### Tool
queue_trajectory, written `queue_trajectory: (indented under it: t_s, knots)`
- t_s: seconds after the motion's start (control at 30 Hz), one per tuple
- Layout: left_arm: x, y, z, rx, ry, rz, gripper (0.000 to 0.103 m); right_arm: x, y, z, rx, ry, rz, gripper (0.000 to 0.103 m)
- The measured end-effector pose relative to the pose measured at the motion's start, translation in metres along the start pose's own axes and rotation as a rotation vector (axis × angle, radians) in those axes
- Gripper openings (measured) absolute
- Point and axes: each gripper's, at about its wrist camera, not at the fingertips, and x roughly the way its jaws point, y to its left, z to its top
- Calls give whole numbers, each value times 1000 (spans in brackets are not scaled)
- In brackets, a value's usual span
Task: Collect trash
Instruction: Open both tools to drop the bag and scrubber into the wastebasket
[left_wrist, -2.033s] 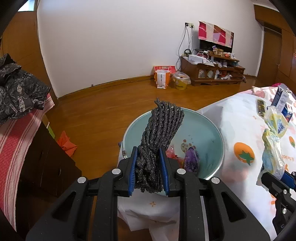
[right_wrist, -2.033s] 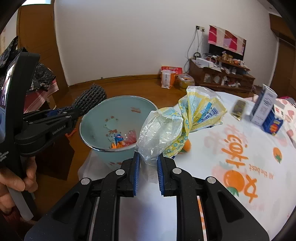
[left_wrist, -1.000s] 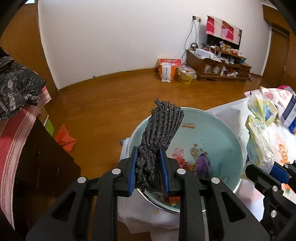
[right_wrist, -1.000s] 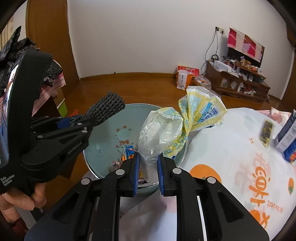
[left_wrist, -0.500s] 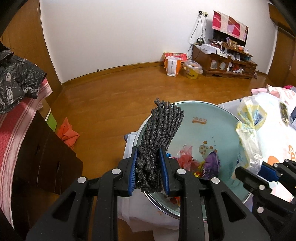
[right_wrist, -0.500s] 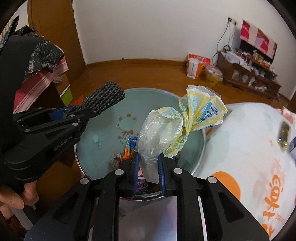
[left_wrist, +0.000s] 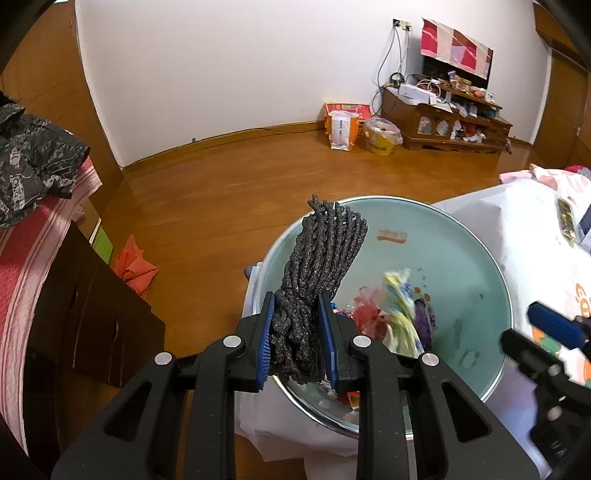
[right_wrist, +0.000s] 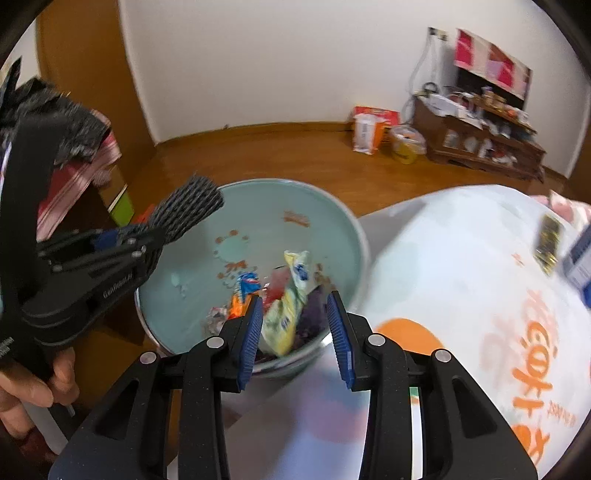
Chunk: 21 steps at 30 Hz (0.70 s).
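basin (left_wrist: 461, 254): pale green, round, sits on the table edge, used as the trash catch; landmark for everything below.
right gripper (right_wrist: 295, 332): hovers just above the near rim of the basin, pointing down into it; jaws are opening, blue pads clear of the wrapper, nothing pressed between them.
wrapper (right_wrist: 290, 310): yellow and white plastic wrapper, inside the basin, near its front wall, on top of the other scraps; blurred, looks like it is dropping or just landing.
wrapper axis: long axis runs from the near rim toward the basin centre, top end tilted away from the right gripper; exact lean hard to tell in the blur.
why released here: my guess, gripper sits over the basin so the wrapper falls straight in with no throw.
left gripper (left_wrist: 295, 339): over the left rim of the basin, jaws narrow and clamped on the scrubber.
scrubber (left_wrist: 321, 266): dark grey knitted bundle, held by its lower end, free end fans out over the basin's left side.
scrubber axis: long axis follows the gripper's fingers, pointing up and away, slightly toward the basin centre.
why held so: likely next to be dropped, already parked above the basin.
other scraps (left_wrist: 369, 314): red, orange, purple bits at the basin bottom.
table cloth (right_wrist: 461, 277): white with orange prints, right of the basin.
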Motion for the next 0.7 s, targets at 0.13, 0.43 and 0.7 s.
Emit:
queue_trajectory:
  t_s: [0.13,0.43,0.7]
  knots:
    - [6,-12,-2,29,6,1,23,-15,-14,-6,62,-35,-40,37]
    - [20,-32,-2,62,49,2,27,-30,-36,-18,174,-46,-83,37]
    - [17,-32,-8,76,66,11,72,-42,-42,-20,242,-85,-109,55]
